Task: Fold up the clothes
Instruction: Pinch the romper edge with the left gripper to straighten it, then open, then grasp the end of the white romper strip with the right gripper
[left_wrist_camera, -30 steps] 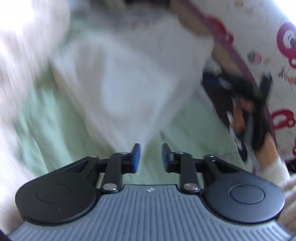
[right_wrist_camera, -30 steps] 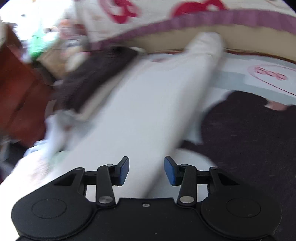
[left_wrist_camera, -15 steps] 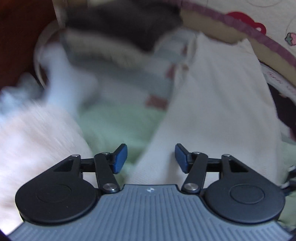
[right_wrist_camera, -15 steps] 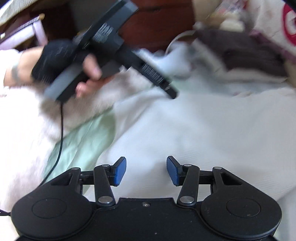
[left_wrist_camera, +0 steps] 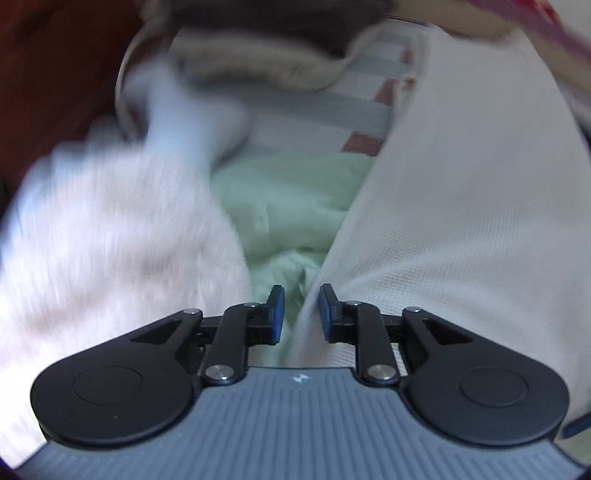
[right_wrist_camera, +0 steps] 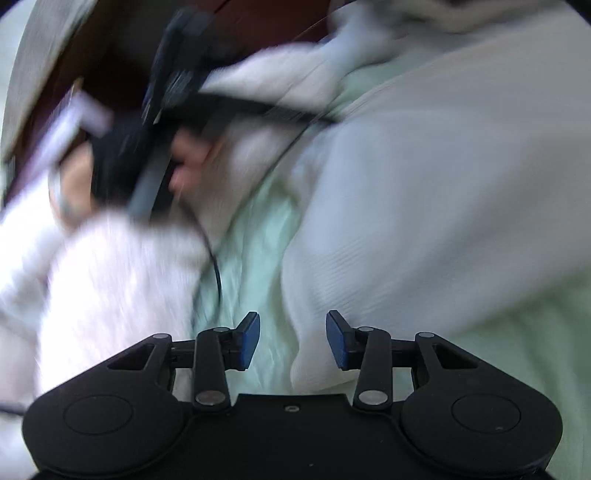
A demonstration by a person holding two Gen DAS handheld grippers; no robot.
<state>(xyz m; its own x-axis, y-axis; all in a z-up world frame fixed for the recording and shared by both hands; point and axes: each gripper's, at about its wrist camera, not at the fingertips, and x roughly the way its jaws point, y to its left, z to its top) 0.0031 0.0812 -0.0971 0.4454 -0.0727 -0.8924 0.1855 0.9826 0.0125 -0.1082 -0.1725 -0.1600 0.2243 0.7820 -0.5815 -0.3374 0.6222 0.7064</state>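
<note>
A white ribbed garment [left_wrist_camera: 461, 221] lies spread over a pale green sheet [left_wrist_camera: 288, 199]. My left gripper [left_wrist_camera: 301, 314] points steeply down at the garment's left edge. Its jaws are closing with that edge between the blue pads, nearer the right one, and a gap still shows. In the right wrist view the same garment [right_wrist_camera: 424, 184] fills the right side. A lower corner of it lies between the pads of my right gripper [right_wrist_camera: 293, 339], whose jaws are wide and closing slightly. Neither gripper presses the cloth.
A fluffy pinkish-white garment [left_wrist_camera: 110, 240] is heaped on the left, also in the right wrist view [right_wrist_camera: 110, 277]. A dark garment [left_wrist_camera: 277, 22] and striped cloth [left_wrist_camera: 314, 110] lie beyond. A gloved hand [right_wrist_camera: 110, 166] holds the blurred left tool, with its cable [right_wrist_camera: 216, 273] trailing.
Both views have swung onto the white garment's left edge and come closer to it. The left jaws widened, then narrowed around the edge. The right jaws stay about as wide.
</note>
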